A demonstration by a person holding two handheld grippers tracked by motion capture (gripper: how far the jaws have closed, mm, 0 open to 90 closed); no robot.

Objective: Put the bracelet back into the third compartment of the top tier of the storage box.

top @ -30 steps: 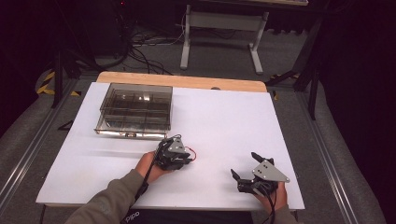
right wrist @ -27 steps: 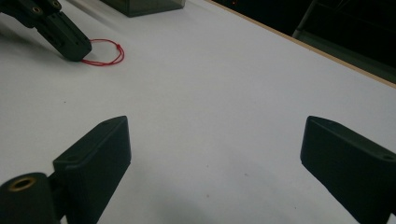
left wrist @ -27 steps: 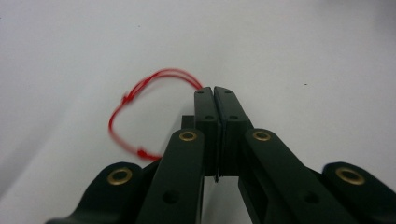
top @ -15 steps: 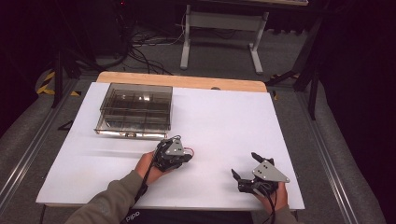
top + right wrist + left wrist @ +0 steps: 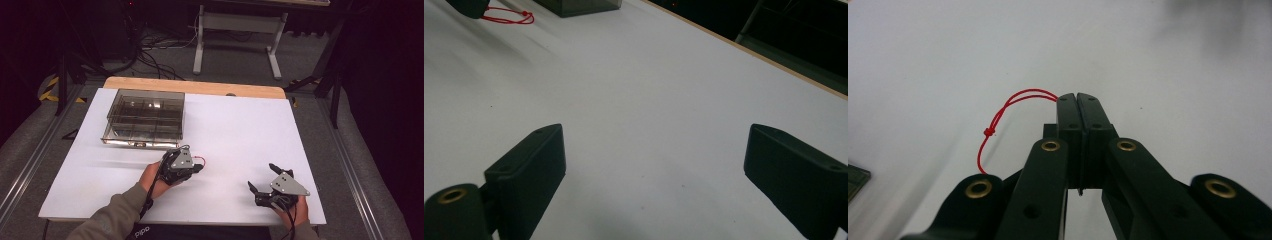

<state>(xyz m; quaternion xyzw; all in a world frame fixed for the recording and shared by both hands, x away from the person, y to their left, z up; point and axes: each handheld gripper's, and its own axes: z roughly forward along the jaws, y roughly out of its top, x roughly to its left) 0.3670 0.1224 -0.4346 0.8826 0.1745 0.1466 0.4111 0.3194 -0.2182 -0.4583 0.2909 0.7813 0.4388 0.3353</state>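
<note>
Just in front of the clear compartment box (image 5: 145, 117), on the near side of the white tabletop (image 5: 235, 130), the left claw (image 5: 196, 167) is clenched on a thin red string (image 5: 998, 117). The string is a doubled loop with a small knot partway along; it comes out sideways from between the closed jaws and curves down toward the claw's body. In the right gripper view the same red loop (image 5: 509, 18) lies on the white surface just beside the box's corner (image 5: 579, 6).

The box is smoky and transparent, divided into several compartments; I cannot tell what is inside. It sits toward the far left of the tabletop, a bare wooden strip (image 5: 195, 86) showing beyond it.

Well to the right of the box, near the tabletop's front edge, the right claw (image 5: 261, 181) is released, jaws spread wide over bare white surface.

Nothing lies between the two claws.
</note>
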